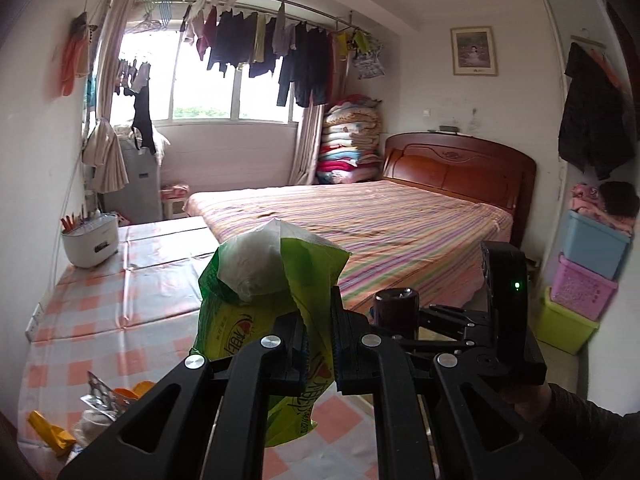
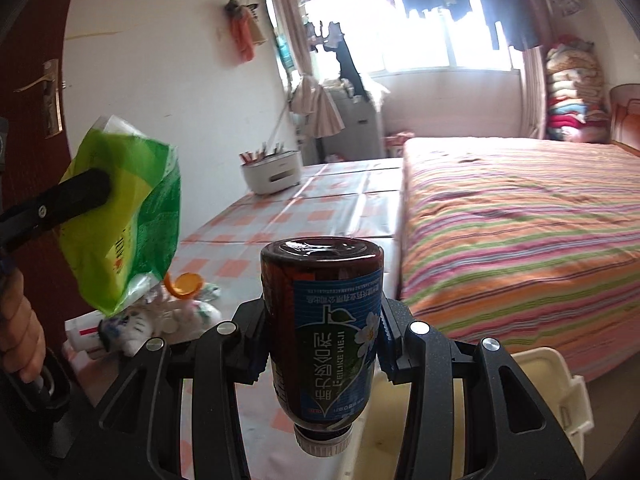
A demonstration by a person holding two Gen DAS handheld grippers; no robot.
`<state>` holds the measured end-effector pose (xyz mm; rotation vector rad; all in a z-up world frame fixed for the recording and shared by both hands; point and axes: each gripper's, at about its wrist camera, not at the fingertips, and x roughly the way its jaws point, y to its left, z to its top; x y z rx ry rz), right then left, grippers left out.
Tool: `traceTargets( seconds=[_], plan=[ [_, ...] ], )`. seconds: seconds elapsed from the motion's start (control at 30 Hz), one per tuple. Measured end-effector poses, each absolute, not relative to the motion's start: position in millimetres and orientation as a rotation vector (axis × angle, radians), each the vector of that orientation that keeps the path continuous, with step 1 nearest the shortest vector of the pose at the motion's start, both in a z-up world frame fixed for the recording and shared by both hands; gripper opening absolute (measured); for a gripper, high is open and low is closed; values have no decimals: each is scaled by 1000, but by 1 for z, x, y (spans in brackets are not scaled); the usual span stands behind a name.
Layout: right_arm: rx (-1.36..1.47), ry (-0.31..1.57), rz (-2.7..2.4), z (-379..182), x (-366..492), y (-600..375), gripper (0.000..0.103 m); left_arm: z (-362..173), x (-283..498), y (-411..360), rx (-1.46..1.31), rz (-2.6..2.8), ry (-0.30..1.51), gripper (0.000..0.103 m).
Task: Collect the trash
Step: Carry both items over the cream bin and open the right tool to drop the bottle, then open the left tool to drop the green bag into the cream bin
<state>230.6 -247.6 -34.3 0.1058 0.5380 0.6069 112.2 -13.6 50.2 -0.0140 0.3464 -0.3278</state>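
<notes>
Now both grippers loaded. Left gripper (image 1: 318,354) clenched on green wrapper (image 1: 256,308), lifted clear of checked table (image 1: 120,292). Right gripper (image 2: 324,356) clamps brown bottle (image 2: 324,336) cap-down, over what looks like cream bin (image 2: 548,380), probably for dropping. More litter (image 2: 176,308) remains on table.

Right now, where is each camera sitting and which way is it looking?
Left wrist: sits on the left gripper, looking across the checkered table toward the bed; its jaws pinch a green bag.
Right wrist: sits on the right gripper, facing the window; jaws hold a brown bottle, a hand shows.
Both see the bag, bottle, bed, table.
</notes>
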Motion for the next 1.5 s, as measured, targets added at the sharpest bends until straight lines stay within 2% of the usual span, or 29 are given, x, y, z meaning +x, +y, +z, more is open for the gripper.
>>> traceTargets(
  seconds=[0.7,0.73,0.93,1.1,1.17,1.4,1.5],
  plan=[
    [201,605,304,-76,254,-342,43,35,126,-82,-6,-483,416,9],
    [207,616,301,-79,257,-342,44,34,127,-82,-9,-484,420,9],
    [233,605,290,-80,255,-346,71,31,133,-90,-17,-490,437,9],
    [304,583,264,-78,254,-359,83,27,135,-94,-13,-492,452,9],
    [391,556,203,-77,252,-379,97,26,137,-95,-14,-493,457,9],
    [1025,576,-95,-113,246,-481,97,21,147,-108,-19,-514,484,9],
    [1204,518,-118,-131,234,-506,97,16,152,-117,-23,-531,502,9]
  ],
)
